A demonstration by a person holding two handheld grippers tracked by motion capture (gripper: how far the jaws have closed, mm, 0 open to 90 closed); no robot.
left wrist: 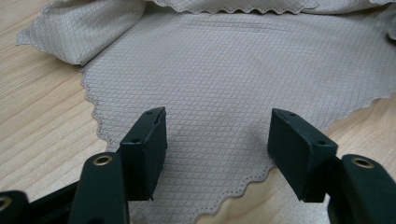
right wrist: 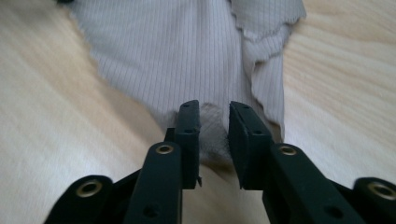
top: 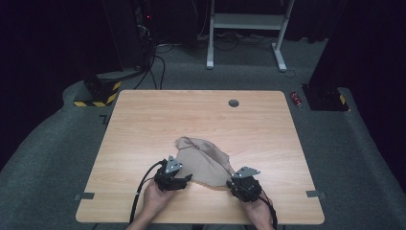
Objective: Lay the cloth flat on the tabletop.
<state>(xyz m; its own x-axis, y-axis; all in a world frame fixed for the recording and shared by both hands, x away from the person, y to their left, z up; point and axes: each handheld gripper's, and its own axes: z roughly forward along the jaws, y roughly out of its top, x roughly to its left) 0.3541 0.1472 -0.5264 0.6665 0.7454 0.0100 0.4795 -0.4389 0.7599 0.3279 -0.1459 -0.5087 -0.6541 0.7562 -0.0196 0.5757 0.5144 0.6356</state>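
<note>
A beige cloth [top: 203, 160] with a scalloped edge lies crumpled on the wooden table [top: 191, 110], near its front edge. My left gripper [top: 186, 179] sits at the cloth's left front corner. In the left gripper view it [left wrist: 217, 135] is open, its jaws wide apart over the flat quilted cloth [left wrist: 224, 70]. My right gripper [top: 233, 181] is at the cloth's right front corner. In the right gripper view its jaws [right wrist: 214, 121] stand a narrow gap apart, with a corner of the cloth [right wrist: 187, 46] lying between them and the pads not pressing on it.
A round cable hole [top: 233, 103] sits near the table's far edge. Grey tape marks [top: 84, 196] [top: 312, 194] lie at the front corners. On the floor behind are a white desk frame [top: 246, 28], a red can [top: 297, 99] and a yellow-black striped block [top: 98, 93].
</note>
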